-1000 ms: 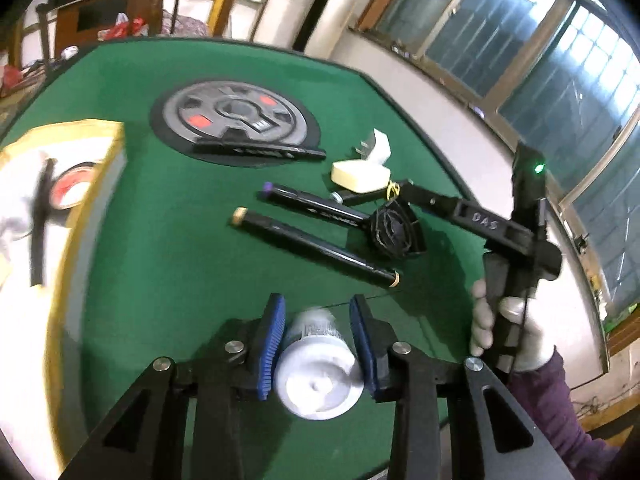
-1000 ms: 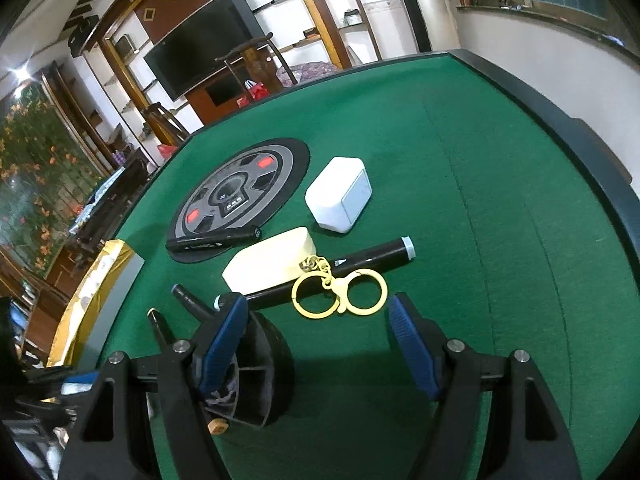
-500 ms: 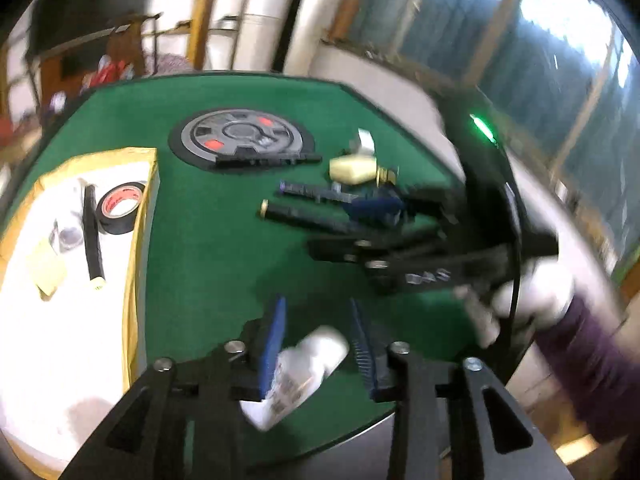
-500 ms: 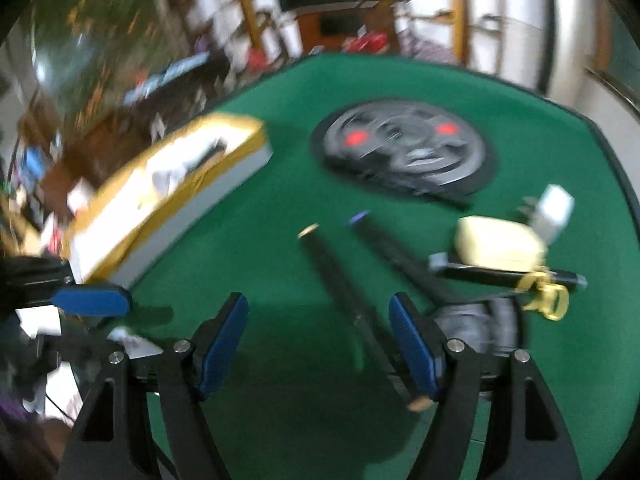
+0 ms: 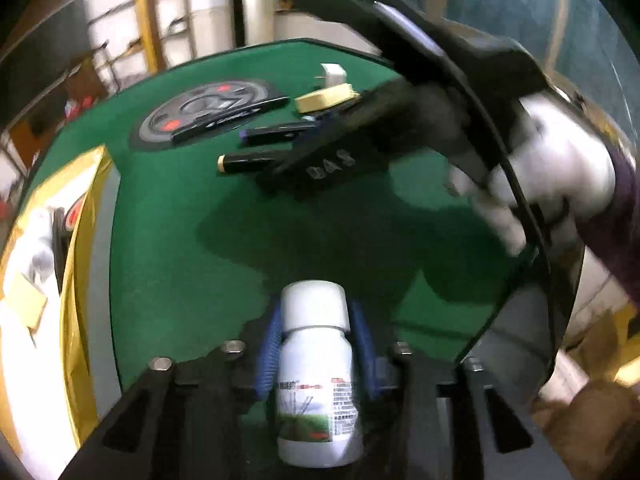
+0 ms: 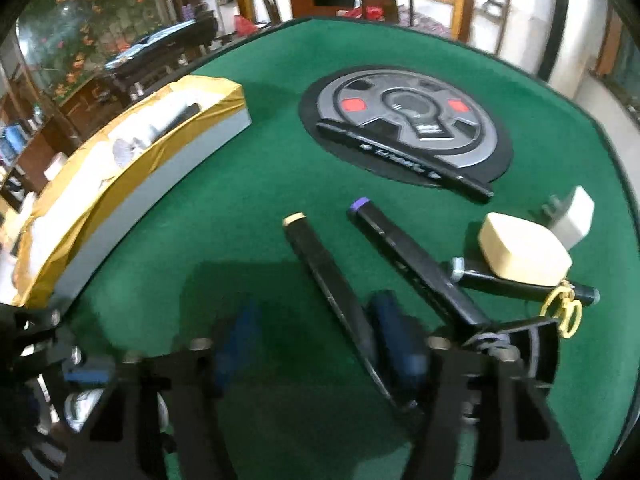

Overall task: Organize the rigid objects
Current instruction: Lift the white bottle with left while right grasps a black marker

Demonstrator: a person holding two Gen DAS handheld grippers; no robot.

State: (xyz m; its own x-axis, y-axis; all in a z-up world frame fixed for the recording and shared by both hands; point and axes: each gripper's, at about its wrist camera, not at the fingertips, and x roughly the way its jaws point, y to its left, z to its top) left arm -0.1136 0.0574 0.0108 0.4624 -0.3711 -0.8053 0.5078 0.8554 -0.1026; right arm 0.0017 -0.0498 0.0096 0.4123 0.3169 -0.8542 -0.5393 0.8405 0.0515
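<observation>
The left tongs [image 5: 316, 340] are clamped on a white bottle [image 5: 316, 380], held lifted over the near edge of the green bench [image 5: 168, 240], its cap pointing toward the disc [image 6: 408, 120]. The right tongs [image 6: 316, 344] have just been closing; their right pad sits against the near end of the tan-tipped marker [image 6: 328, 280], the left pad is well clear of it, so nothing is gripped yet (blur hides the exact contact).

Risks, as judged: the bottle is pinched near its neck w/ the body hanging back between the arms, so it may pivot or slip if tilted further. The marker may be nudged or rolled toward the purple-tipped marker [image 6: 412, 260] if the tongs shut off-centre. The two tools are close together, so a clash is possible.

Count, relative to the disc: 1 black pen [image 6: 404, 160] lying across its near rim; 3 markers nearer than it (tan-tipped, purple-tipped, 1 grey-ended [image 6: 520, 284] under the cream block [image 6: 524, 252]); 1 white plug [image 6: 576, 216] to its right; 1 yellow ring pair [image 6: 560, 312]; 1 black spool [image 6: 524, 352]; 1 gold-edged box [image 6: 132, 184] to its left; 1 bottle.
</observation>
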